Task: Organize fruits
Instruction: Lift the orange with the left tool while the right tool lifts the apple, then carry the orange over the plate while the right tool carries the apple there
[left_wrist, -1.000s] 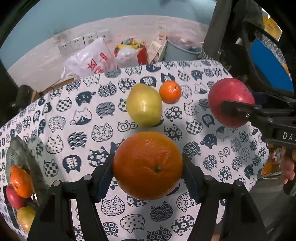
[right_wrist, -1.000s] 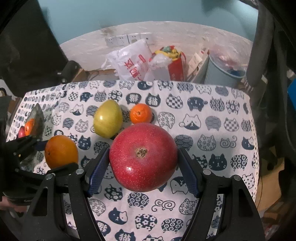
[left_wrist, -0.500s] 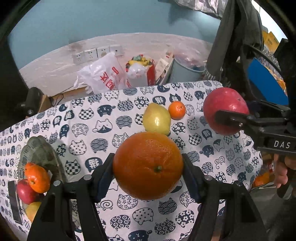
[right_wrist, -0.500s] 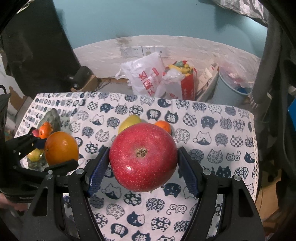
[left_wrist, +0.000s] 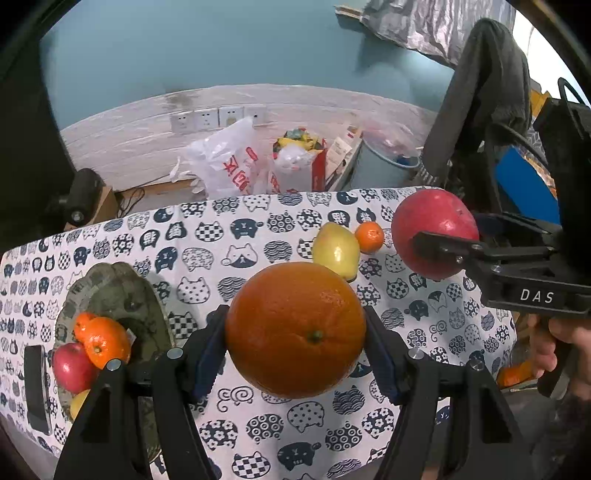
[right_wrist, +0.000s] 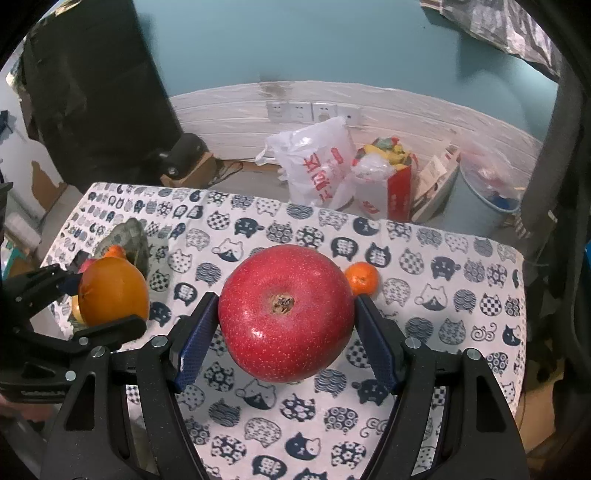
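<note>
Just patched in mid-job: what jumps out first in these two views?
A big orange fills the left tool, held above the cat-print tablecloth; a large red apple sits clamped in the right tool. At the table's left, a bowl holds fruit, while a pear and small tangerine lie loose.

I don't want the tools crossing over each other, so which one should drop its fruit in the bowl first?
Left, probably. The left tool holds the orange beside the bowl, which lies at the table's left end. The right tool, holding the red apple, is farther right.
</note>
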